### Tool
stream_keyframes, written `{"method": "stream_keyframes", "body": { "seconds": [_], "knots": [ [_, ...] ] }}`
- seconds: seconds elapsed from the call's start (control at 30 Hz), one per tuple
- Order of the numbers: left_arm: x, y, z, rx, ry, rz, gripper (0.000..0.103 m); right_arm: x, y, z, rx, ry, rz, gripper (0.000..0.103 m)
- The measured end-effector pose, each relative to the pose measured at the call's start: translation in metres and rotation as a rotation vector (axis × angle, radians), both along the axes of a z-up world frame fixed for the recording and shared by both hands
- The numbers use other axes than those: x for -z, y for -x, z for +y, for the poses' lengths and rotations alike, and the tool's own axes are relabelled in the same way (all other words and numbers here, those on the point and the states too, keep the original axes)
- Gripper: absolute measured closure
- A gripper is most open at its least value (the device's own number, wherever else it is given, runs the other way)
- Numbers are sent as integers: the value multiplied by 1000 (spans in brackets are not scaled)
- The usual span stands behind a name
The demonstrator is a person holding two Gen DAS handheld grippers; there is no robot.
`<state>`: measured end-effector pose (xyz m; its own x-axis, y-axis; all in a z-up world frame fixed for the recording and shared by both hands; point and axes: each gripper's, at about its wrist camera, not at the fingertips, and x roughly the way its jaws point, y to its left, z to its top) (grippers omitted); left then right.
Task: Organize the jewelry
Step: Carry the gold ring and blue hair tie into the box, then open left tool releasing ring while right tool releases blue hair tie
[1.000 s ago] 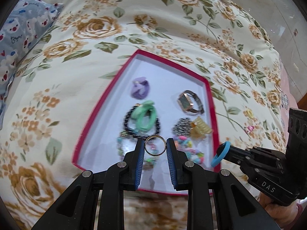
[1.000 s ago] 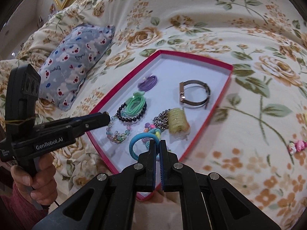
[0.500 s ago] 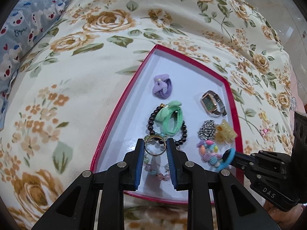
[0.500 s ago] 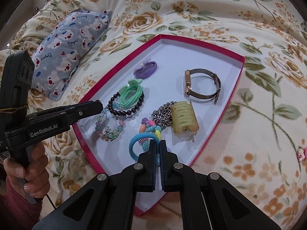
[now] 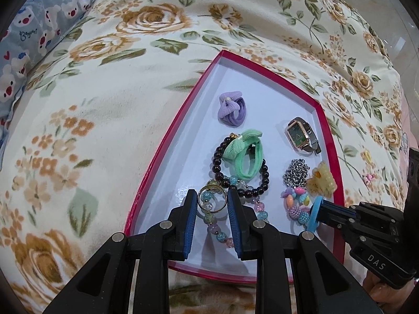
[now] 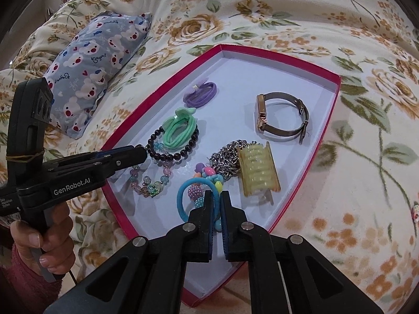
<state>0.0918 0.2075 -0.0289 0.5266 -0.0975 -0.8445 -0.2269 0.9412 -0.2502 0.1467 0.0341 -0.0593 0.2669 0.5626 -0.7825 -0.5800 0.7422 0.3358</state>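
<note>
A red-rimmed tray [image 5: 183,120] [image 6: 337,96] with a white floor lies on a floral bedspread. It holds a purple hair tie [image 5: 231,108], a green hair tie [image 5: 246,154] on a black bead bracelet [image 5: 264,178], a watch [image 5: 301,137], a silver chain [image 5: 294,172], a yellow claw clip [image 6: 259,168] and pastel bead bracelets [image 6: 149,183]. My left gripper [image 5: 212,204] is shut on a gold ring [image 5: 212,200] above the tray's near part. My right gripper [image 6: 216,204] is shut on a blue hair tie [image 6: 183,198] over the colourful beads.
A blue bear-print pillow [image 6: 97,55] lies left of the tray on the bedspread [image 5: 104,104]. A small pink trinket [image 5: 369,178] lies on the bedspread right of the tray. A hand [image 6: 39,243] holds the left gripper's handle.
Both grippers have moved forward and lower over the tray, each keeping its hold. The tray looks larger and closer in both views.
</note>
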Motion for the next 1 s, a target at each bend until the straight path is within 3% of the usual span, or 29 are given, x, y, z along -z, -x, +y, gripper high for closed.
{"method": "stream_keyframes", "body": {
  "seconds": [1.0],
  "knots": [
    [-11, 12, -3, -26, 9, -9, 69, -17, 12, -23, 52, -90, -8, 84]
  ]
}}
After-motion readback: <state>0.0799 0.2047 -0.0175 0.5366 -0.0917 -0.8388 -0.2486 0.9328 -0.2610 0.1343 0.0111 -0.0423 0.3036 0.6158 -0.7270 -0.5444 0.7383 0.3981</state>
